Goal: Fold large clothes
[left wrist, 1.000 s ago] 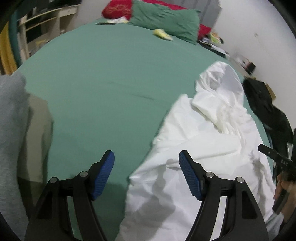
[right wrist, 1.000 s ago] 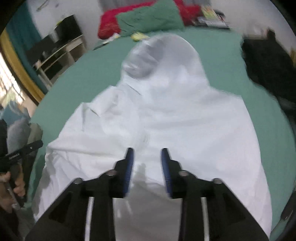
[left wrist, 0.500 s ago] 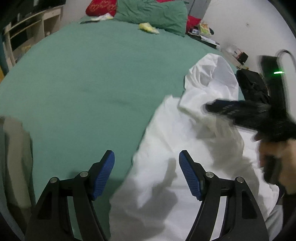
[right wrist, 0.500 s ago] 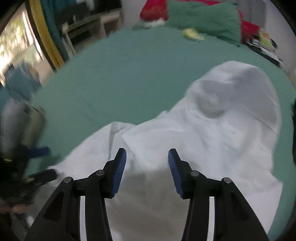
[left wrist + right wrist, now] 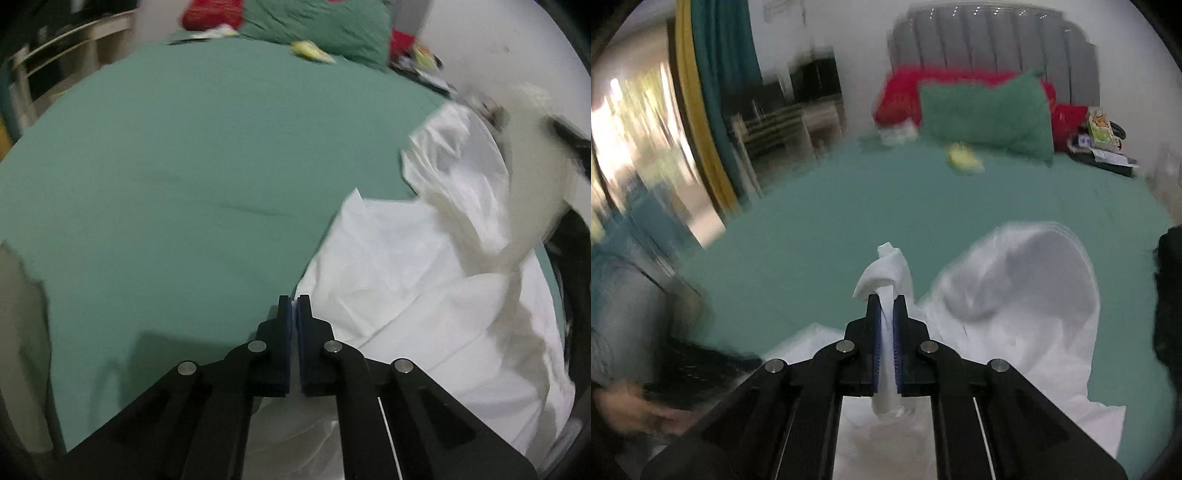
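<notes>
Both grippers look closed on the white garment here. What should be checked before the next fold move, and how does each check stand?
1. Right gripper holds cloth: ok, a bunch of the white garment sticks up between its closed fingers.
2. Left gripper holds cloth: ok, shut on the garment's edge, only a thin sliver shows between the pads.
3. Free bed sheet to fold onto: ok, bare green to the left.
4. Garment lies flat: not ok, hood and upper part are bunched.
5. Black clothing clear of the garment: cannot tell, it sits at the frame edge.
</notes>
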### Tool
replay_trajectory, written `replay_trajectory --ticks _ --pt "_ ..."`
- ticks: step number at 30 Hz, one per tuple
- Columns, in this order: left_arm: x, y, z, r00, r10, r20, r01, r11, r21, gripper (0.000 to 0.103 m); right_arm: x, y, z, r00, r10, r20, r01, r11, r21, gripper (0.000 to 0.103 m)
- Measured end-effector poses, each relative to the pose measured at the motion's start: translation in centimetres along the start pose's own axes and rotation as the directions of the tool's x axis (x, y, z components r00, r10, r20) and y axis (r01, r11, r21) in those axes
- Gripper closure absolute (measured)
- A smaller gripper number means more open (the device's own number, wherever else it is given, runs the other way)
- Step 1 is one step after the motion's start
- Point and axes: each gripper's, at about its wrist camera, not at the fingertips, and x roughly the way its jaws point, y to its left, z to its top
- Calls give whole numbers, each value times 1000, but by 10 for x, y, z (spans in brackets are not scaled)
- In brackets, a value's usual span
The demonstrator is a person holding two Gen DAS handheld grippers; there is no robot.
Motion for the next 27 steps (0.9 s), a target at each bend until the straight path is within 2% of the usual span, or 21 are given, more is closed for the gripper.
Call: replay_trajectory --ticks 1,2,4,6,7,8,9,10,11,12,13,15,17,19,21,23,24,25,27 --pt "-4 4 -1 1000 2 13 -2 1000 -31 100 -23 -10 5 998 32 55 -33 999 29 97" --pt "-6 6 -2 1000 8 21 -7 999 -44 102 -55 -21 10 987 85 137 -94 993 66 97" --pt "-12 11 -5 998 43 39 -41 997 -71 102 -95 -40 9 963 128 239 -157 982 109 97" --pt "-16 16 -7 996 83 32 -80 993 -84 102 -128 -63 -9 946 143 290 -199 964 174 96" --pt "-18 18 -9 996 87 33 -84 993 -81 102 -138 -76 -22 946 133 295 -201 956 216 96" --pt "-20 19 -12 995 93 28 -90 993 -80 102 -144 -89 -43 954 80 287 -163 948 275 95" --pt "-22 19 -14 995 94 22 -92 993 -79 101 -148 -104 -66 965 31 261 -121 934 335 90" --pt "-26 17 -15 996 87 17 -85 993 -76 94 -146 -115 -81 974 2 228 -91 920 381 73" --pt "-31 15 -15 997 68 22 -66 996 -65 88 -142 -134 -113 991 -46 128 -21 879 477 60" --pt "-36 12 -16 998 54 29 -52 998 -47 71 -135 -145 -135 997 -62 50 25 842 539 40" --pt "-43 4 -17 998 41 41 -40 999 -20 57 -129 -156 -167 998 -61 -31 67 790 610 39" --pt "-50 -13 -19 998 6 58 -8 1000 23 55 -123 -161 -206 990 -68 -120 131 736 664 39" --pt "-51 -29 -21 999 -37 37 34 996 87 55 -122 -161 -225 980 -88 -178 187 714 675 39" --pt "-42 -44 -24 999 -47 0 47 990 130 55 -125 -159 -223 979 -122 -163 200 728 655 39" --pt "-24 -53 -27 999 -24 -46 30 988 154 55 -128 -163 -212 977 -166 -131 211 747 630 39" --pt "-9 -56 -35 995 -2 -104 21 983 183 55 -123 -164 -189 981 -166 -104 195 776 600 39" --pt "-1 -56 -38 993 18 -117 5 982 191 55 -115 -160 -176 981 -163 -107 195 802 564 39" --pt "3 -55 -39 993 31 -110 -9 981 193 55 -106 -164 -168 979 -167 -120 205 827 523 39" --pt "2 -54 -39 995 26 -98 -7 982 187 55 -76 -158 -156 953 -200 -229 278 880 386 38"
